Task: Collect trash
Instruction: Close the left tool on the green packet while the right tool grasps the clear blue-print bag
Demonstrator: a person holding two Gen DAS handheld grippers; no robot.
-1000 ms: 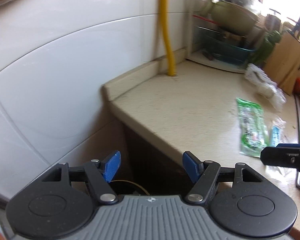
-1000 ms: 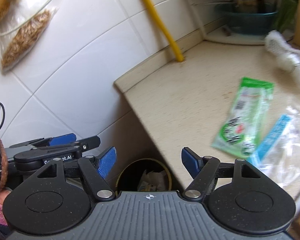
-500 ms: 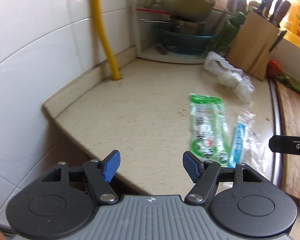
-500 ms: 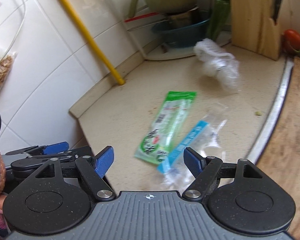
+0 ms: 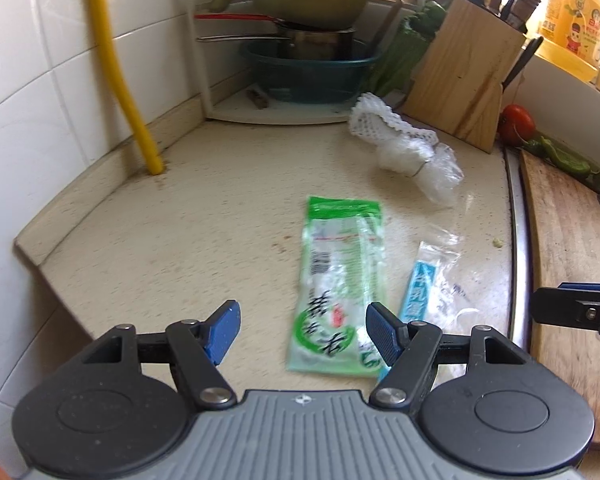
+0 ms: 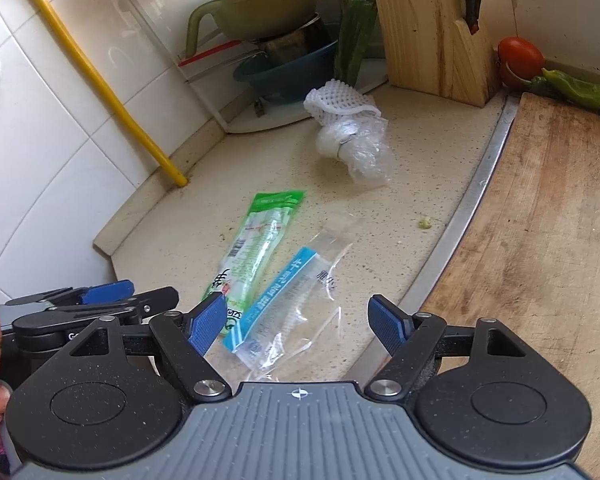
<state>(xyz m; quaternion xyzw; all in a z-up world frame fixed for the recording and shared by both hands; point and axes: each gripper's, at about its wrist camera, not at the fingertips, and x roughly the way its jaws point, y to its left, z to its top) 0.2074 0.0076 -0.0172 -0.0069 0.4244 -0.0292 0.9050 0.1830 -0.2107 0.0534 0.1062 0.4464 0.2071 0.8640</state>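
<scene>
A green food wrapper (image 5: 338,276) (image 6: 256,244) lies flat on the beige counter (image 5: 204,216). A clear bag with a blue strip (image 5: 428,284) (image 6: 292,304) lies just right of it. A white foam net with crumpled clear plastic (image 5: 404,148) (image 6: 352,132) lies farther back. My left gripper (image 5: 303,332) is open and empty, above the near end of the green wrapper. My right gripper (image 6: 298,322) is open and empty, above the clear bag. The left gripper also shows at the left edge of the right wrist view (image 6: 100,300).
A wooden cutting board (image 6: 540,220) lies on the right past a metal rim. A knife block (image 5: 468,80), a tomato (image 6: 520,56), green peppers (image 6: 580,88), stacked basins and pots (image 5: 312,40) and a yellow pipe (image 5: 112,64) stand at the back. The counter edge drops off at the left.
Both grippers have swung right from the counter's left edge and the bin below, and now face the trash on the counter. Both stayed open and empty.
</scene>
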